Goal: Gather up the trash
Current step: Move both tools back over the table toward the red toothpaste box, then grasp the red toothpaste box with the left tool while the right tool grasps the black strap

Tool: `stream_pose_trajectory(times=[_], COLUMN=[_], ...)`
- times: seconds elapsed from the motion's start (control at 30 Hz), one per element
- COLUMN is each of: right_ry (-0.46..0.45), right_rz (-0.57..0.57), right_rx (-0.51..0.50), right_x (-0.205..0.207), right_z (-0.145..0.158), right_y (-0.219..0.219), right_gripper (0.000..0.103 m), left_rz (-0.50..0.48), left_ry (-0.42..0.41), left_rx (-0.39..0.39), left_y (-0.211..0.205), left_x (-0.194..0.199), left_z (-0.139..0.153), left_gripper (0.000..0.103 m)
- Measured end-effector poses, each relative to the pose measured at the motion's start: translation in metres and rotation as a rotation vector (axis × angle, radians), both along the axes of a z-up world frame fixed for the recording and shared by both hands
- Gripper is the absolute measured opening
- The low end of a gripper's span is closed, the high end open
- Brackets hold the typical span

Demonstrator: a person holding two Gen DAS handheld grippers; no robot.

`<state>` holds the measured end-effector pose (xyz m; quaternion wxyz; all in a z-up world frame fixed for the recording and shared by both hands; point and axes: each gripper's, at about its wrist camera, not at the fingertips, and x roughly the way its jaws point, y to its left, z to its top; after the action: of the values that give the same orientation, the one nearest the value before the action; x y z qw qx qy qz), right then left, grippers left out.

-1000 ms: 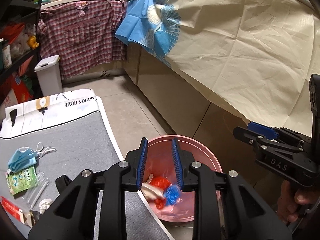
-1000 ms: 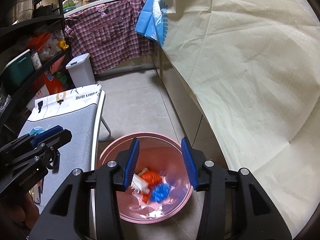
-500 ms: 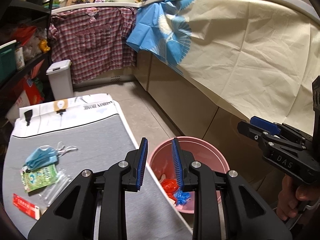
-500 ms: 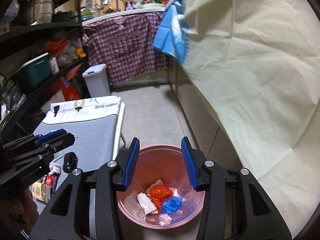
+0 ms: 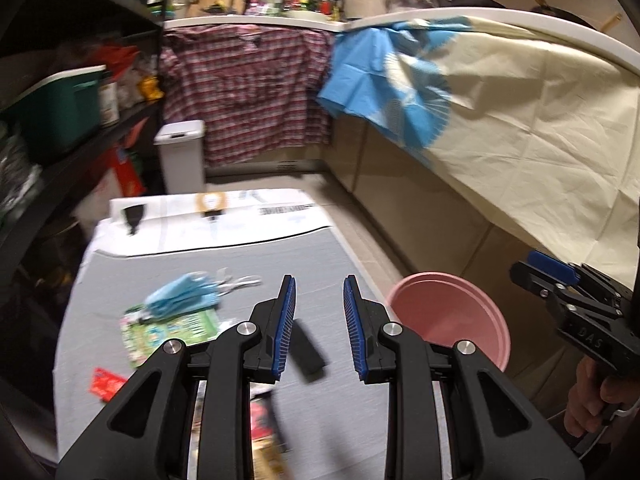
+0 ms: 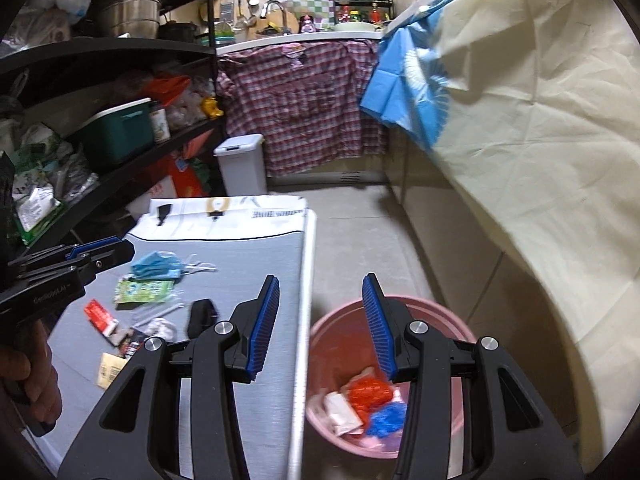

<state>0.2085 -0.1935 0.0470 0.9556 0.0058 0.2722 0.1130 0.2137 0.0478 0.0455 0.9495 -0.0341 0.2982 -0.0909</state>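
Note:
A pink bin (image 6: pixel 424 312) stands on the floor beside the grey ironing board (image 6: pixel 256 256); inside lie red, white and blue scraps (image 6: pixel 370 394). On the board lie a blue face mask (image 5: pixel 182 296), a green packet (image 5: pixel 168 332), a red wrapper (image 5: pixel 105 383) and a black item (image 5: pixel 306 354). My left gripper (image 5: pixel 319 322) is open and empty above the board. My right gripper (image 6: pixel 320 320) is open and empty over the board's edge and the bin. The bin also shows in the left wrist view (image 5: pixel 452 316).
A white lidded bin (image 6: pixel 242 164) stands at the far end of the floor. Black shelves (image 6: pixel 100 80) with boxes run along the left. A cream sheet (image 6: pixel 540 140) and a blue cloth (image 6: pixel 404 84) hang over the counter on the right.
My left gripper has swung left from over the bin to above the board and its trash. My right gripper has risen and shifted slightly left. Both stay open.

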Motion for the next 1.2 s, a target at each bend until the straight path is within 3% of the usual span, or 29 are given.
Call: stream_pose_trajectory(times=[0.47,0.63,0.83,1.2], right_ry=[0.03,0.049,0.067,0.11], right_rz=[0.146,0.176,0.209,0.219], right_rx=[0.003,-0.011,-0.038,-0.076], right_x=[-0.003,0.003,0.012,0.034], right_z=[-0.036,-0.049,-0.062,-0.083], right_y=[0.082,0.103,0.124,0.143], right_gripper=[0.044,0.044,0.045,0.053], left_rz=[0.244,0.348,0.407,0.54], left_ry=[0.073,0.126,0.162,0.267], left_rx=[0.003,-0.051,-0.05,-0.092], left_y=[0.105,0.134,0.135,0.145], left_x=[-0.028,-0.027,-0.02,-0.003], left_z=[-0.033,-0.05,-0.068,-0.098], left_gripper=[0.025,0.04,0.051,0.055])
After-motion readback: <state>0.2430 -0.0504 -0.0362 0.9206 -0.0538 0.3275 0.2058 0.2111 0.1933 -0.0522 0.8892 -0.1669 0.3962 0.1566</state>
